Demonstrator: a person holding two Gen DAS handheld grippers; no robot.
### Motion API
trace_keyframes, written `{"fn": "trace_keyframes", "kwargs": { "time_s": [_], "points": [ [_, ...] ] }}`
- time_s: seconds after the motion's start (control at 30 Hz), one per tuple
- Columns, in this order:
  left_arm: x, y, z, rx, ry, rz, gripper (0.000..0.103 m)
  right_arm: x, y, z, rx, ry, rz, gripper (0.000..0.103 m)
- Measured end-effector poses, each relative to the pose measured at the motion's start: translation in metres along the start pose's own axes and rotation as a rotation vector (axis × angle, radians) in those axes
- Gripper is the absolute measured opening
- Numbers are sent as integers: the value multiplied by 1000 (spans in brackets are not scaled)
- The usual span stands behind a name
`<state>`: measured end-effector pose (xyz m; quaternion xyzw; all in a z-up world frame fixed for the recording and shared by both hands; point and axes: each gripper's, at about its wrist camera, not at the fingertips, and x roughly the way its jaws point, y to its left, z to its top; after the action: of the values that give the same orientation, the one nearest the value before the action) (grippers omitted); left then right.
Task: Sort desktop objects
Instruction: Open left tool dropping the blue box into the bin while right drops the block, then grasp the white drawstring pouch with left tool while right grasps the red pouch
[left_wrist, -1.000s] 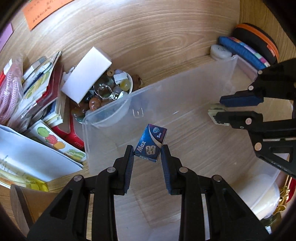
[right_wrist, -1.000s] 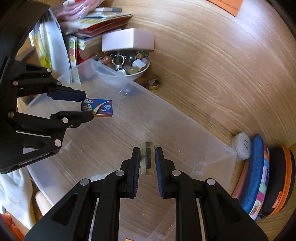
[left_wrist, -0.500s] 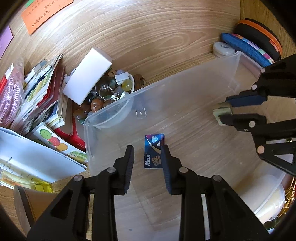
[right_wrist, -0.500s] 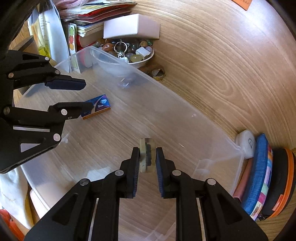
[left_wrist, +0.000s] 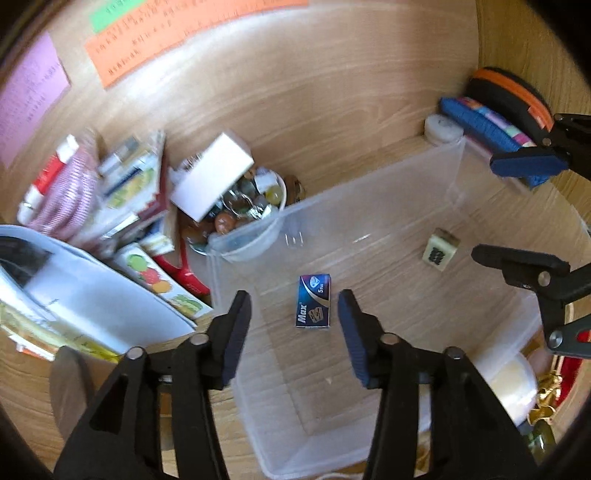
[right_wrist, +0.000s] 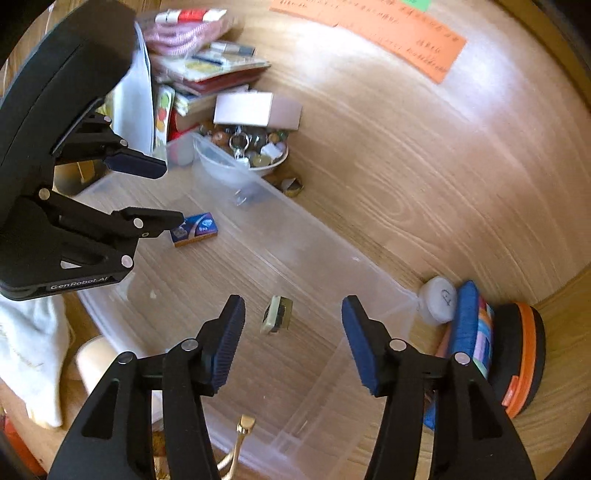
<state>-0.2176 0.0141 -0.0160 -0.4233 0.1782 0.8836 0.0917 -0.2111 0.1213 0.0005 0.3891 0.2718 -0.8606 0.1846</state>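
Observation:
A clear plastic bin (left_wrist: 369, 192) (right_wrist: 332, 243) stands on the wooden desk. A small blue "Max" box (left_wrist: 313, 305) (right_wrist: 195, 229) lies flat on its floor. A cream mahjong tile (left_wrist: 439, 249) (right_wrist: 276, 314) is in the bin's right part. My left gripper (left_wrist: 293, 328) (right_wrist: 162, 194) is open and empty, above the blue box. My right gripper (right_wrist: 293, 341) (left_wrist: 517, 210) is open and empty, with the tile between and below its jaws.
A white bowl of trinkets (left_wrist: 243, 214) with a white box (left_wrist: 212, 175) on it sits behind the bin's left corner. Books and papers (left_wrist: 122, 192) are stacked at the left. A white round case (right_wrist: 437, 300) and coloured cases (right_wrist: 491, 343) stand at the right.
Both grippers opened wide and lifted back. The left one dropped the blue box onto the bin floor. The right one let go of the tile, which is now in the bin.

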Motion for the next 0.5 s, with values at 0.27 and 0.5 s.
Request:
{"fn": "trace_keyframes", "kwargs": {
  "time_s": [0.27,0.5],
  "points": [
    [-47,9,-13,-36,-48,21,63,-45,-5,-5,68,-78,-19,63],
    [-91,13,-36,-74,-129,27,90,-86,-16,-31,149,-149,-25,75]
  ]
}}
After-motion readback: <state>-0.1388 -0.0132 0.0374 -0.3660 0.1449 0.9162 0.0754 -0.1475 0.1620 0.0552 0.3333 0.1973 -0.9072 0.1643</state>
